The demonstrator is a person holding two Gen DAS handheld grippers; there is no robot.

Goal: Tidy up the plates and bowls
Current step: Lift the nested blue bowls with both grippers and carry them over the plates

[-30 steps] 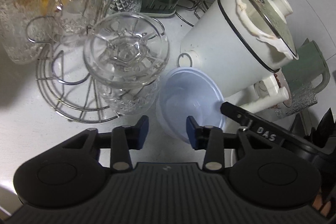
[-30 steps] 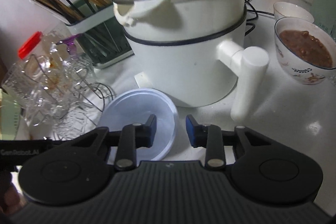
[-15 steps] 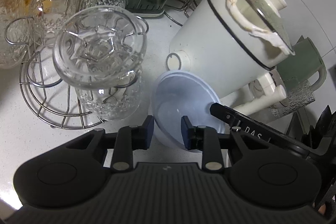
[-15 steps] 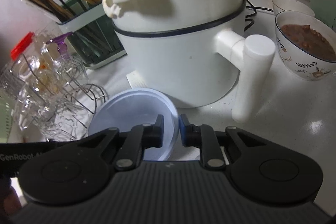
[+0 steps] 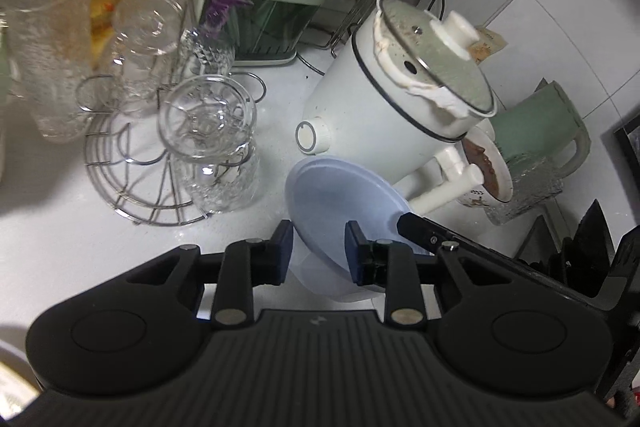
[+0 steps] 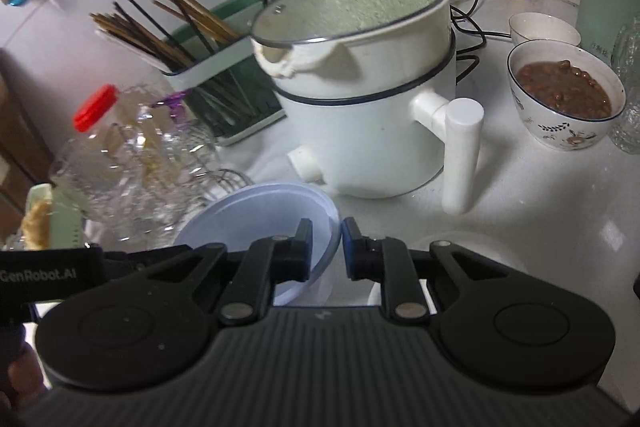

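Note:
A pale blue plastic bowl [image 5: 340, 199] is held off the white counter, tilted, in front of the white electric pot [image 5: 384, 107]. My left gripper [image 5: 318, 251] straddles the bowl's left rim, jaws narrowed on it. My right gripper [image 6: 325, 247] pinches the bowl's right rim [image 6: 256, 223], jaws nearly closed. A patterned bowl of brown beans [image 6: 564, 95] and a small white bowl [image 6: 544, 29] sit on the counter to the right.
A wire rack [image 5: 140, 163] with upturned glasses [image 5: 208, 123] stands left. A red-lidded jar [image 5: 80, 7] and a green chopstick holder [image 5: 272, 7] are behind. The pot's handle [image 6: 460, 155] sticks out right. A green kettle [image 5: 548, 131] is far right.
Both grippers closed on the blue bowl's rims and lifted it off the counter. Both cameras rose and pulled back, so more of the counter shows.

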